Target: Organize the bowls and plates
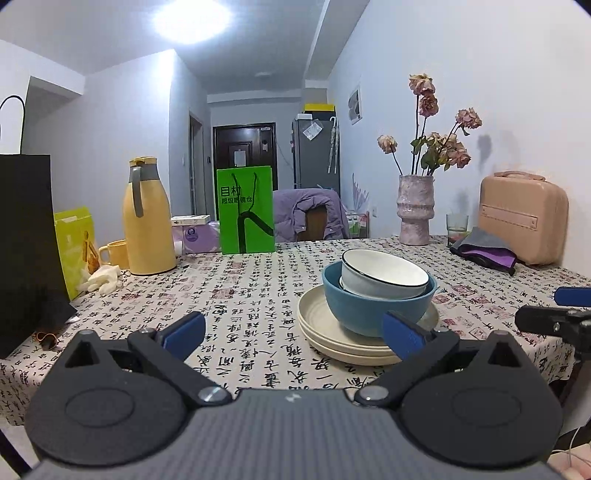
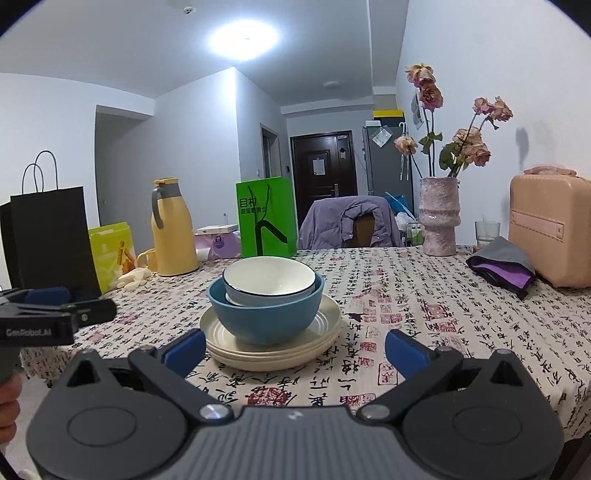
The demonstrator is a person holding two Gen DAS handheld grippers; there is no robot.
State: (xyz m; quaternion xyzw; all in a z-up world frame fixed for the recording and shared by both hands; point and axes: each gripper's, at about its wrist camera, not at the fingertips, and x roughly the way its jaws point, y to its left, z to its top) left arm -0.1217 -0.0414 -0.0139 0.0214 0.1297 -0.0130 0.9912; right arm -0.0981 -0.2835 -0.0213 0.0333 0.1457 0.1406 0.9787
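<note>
Tablecloth (image 2: pixel 424 314): white bowl (image 2: pixel 269 280) in blue bowl (image 2: pixel 264 317) on plates (image 2: pixel 273 354); both grippers (image 1: pixel 293 330) (image 2: pixel 295 349) spread, empty.

Both wrist views low at table edge, facing dish stack (image 1: pixel 365 314) (image 2: pixel 269 314)

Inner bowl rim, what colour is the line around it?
A thin black line on the white bowl, clearest in the right wrist view.

A blown-out ceiling light (image 1: pixel 192 20) glares overhead, fisheye edges bend and darken, and the vase's flowers (image 1: pixel 432 144) cast seemingly soft wall shadows.
</note>
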